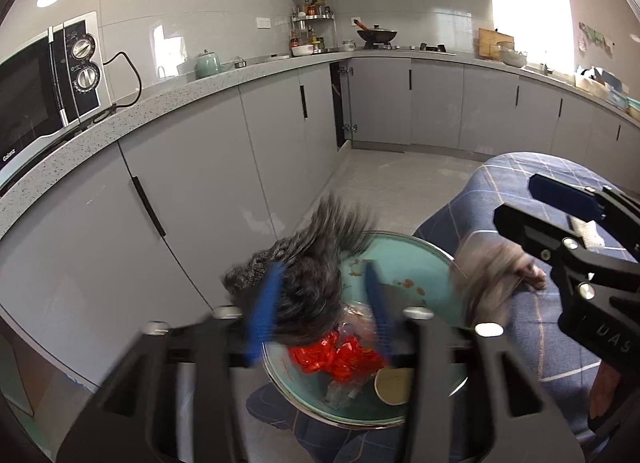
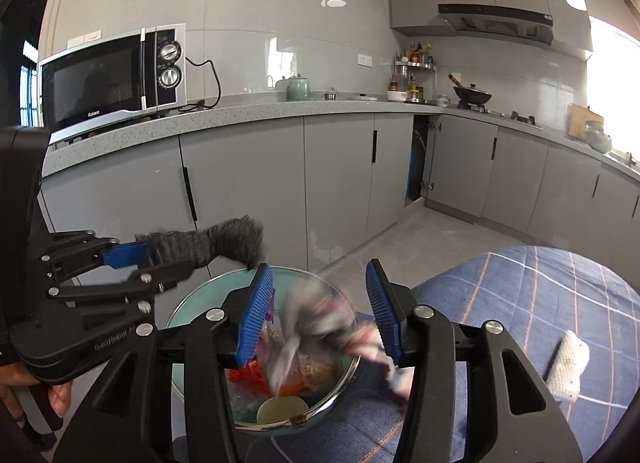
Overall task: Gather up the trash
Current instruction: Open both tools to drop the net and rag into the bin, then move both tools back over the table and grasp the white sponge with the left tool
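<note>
A teal glass bowl (image 1: 420,247) (image 2: 188,303) stands on a blue plaid cloth. It holds a red wrapper (image 1: 336,359), clear plastic and a round tan cup (image 1: 394,385). My left gripper (image 1: 322,267) (image 2: 168,259) hangs over the bowl's left rim with its blue pads apart. A blurred dark grey fuzzy cloth (image 1: 304,295) (image 2: 228,239) lies against the left pad only. My right gripper (image 2: 320,267) (image 1: 516,199) is over the bowl, also open. A blurred pale grey-and-pink rag (image 2: 320,323) (image 1: 488,275) sits loose between its pads, above the bowl's contents.
A white rolled cloth (image 2: 568,367) lies on the plaid cover (image 2: 540,295) to the right. Grey cabinets (image 1: 200,183) under a speckled counter carry a microwave (image 2: 112,79) and a teapot (image 2: 298,89). One corner cabinet door (image 2: 420,159) stands ajar. A hand (image 2: 56,395) grips the left tool.
</note>
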